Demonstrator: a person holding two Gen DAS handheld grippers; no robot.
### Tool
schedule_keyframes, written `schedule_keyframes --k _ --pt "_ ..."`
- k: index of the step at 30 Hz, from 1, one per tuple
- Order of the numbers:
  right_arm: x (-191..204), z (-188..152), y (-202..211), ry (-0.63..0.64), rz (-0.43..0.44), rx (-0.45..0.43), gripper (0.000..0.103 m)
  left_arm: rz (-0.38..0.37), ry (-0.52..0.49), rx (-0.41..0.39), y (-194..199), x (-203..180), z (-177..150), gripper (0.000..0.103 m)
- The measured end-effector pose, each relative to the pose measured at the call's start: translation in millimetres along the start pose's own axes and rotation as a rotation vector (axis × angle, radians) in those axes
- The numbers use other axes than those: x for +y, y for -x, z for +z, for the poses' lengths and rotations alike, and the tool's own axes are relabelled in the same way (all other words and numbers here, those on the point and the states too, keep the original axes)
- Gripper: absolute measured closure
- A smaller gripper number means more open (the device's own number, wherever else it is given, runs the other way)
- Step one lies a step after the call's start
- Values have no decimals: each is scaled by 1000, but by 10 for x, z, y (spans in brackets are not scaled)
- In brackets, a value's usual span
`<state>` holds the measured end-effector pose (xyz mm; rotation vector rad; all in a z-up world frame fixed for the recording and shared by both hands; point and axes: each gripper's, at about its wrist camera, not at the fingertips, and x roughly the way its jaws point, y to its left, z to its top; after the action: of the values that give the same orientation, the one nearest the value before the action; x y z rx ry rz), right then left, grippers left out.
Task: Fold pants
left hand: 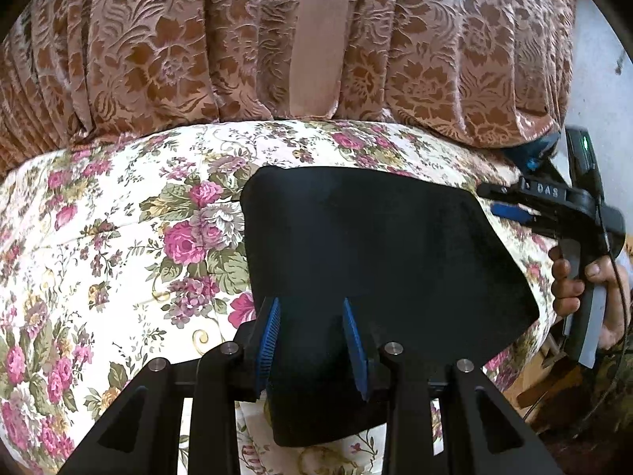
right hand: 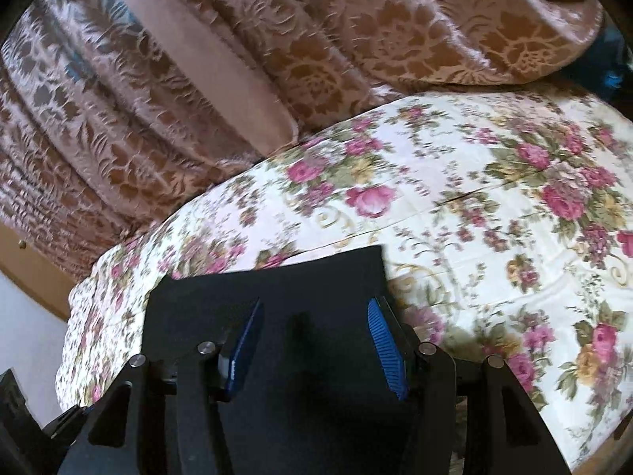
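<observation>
Black pants lie folded flat on floral bedspread, long axis running away from you.
Your left gripper: fingers apart, near hem between them, grip not certain.
Your right gripper: fingers spread, nothing pinched, above same near edge.

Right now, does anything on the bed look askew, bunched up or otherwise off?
Nothing stands out. The black pants lie flat as a folded block on the floral bedspread, edges fairly straight, with no visible bunching. The left gripper sits at their near edge; the right gripper hovers over them, fingers apart.
</observation>
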<state>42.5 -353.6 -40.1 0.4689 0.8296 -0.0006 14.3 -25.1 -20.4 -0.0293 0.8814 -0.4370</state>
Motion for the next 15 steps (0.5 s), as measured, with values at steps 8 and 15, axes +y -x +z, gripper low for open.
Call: schedule_keyframes --k 8,15 --pt "-305 89 -181 -90 22 54 49 -16 102 -6 -42 223 74 66" --pt "-241 -65 -489 -6 -103 95 79 -24 111 56 -278 165 -77 64"
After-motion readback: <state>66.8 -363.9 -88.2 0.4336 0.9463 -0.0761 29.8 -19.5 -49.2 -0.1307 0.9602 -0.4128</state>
